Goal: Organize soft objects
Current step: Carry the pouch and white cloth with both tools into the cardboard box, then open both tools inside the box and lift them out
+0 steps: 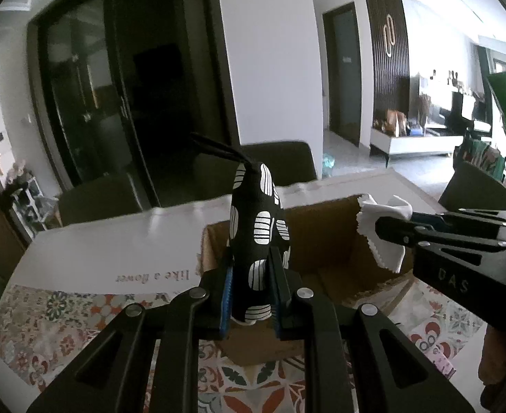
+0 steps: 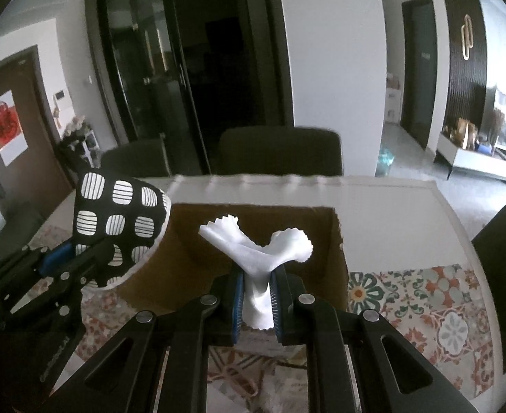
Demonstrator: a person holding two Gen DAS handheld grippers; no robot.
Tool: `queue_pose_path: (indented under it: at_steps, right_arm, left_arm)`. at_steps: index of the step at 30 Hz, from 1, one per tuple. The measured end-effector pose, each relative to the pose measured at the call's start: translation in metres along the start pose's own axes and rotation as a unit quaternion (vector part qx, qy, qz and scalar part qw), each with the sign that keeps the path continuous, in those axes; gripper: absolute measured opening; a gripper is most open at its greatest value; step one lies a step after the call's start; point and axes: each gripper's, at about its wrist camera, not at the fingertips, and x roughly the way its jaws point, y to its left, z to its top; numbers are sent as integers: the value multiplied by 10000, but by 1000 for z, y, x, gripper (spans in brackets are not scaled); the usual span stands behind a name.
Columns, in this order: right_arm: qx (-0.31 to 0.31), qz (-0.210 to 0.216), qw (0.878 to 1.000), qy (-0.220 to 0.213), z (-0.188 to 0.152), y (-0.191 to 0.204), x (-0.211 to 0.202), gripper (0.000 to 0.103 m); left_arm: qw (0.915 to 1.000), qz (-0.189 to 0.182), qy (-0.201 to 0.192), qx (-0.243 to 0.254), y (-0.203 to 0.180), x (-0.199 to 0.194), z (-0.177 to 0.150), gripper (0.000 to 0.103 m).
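Left hand-held gripper pinches a black pouch with white patches, held upright above the open cardboard box. Right hand-held gripper pinches a white cloth, apparently over the same box, on the patterned tabletop.

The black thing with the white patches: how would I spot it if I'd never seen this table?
Start at the open cardboard box on the patterned tablecloth. Above its left edge, the left gripper pinches a black fabric pouch. Its striped white patches set it apart from the plain white cloth with zigzag edges in the right gripper.
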Motion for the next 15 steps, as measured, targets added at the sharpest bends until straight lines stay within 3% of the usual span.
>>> queue_pose_path:
  at_steps: [6,13,15]
  right_arm:
    - [65,73,9990,432,7,-9,31,15]
    - [120,193,9959,872,6,-14,53,21]
    - [90,200,9958,887,5,-12,55,36]
  left_arm:
    - [9993,-89,352,-51,-4,28,1,21]
    - [9987,-45,502,-81,-3,40,2,33]
    - [9988,13,482,-80,-1,40,5,36]
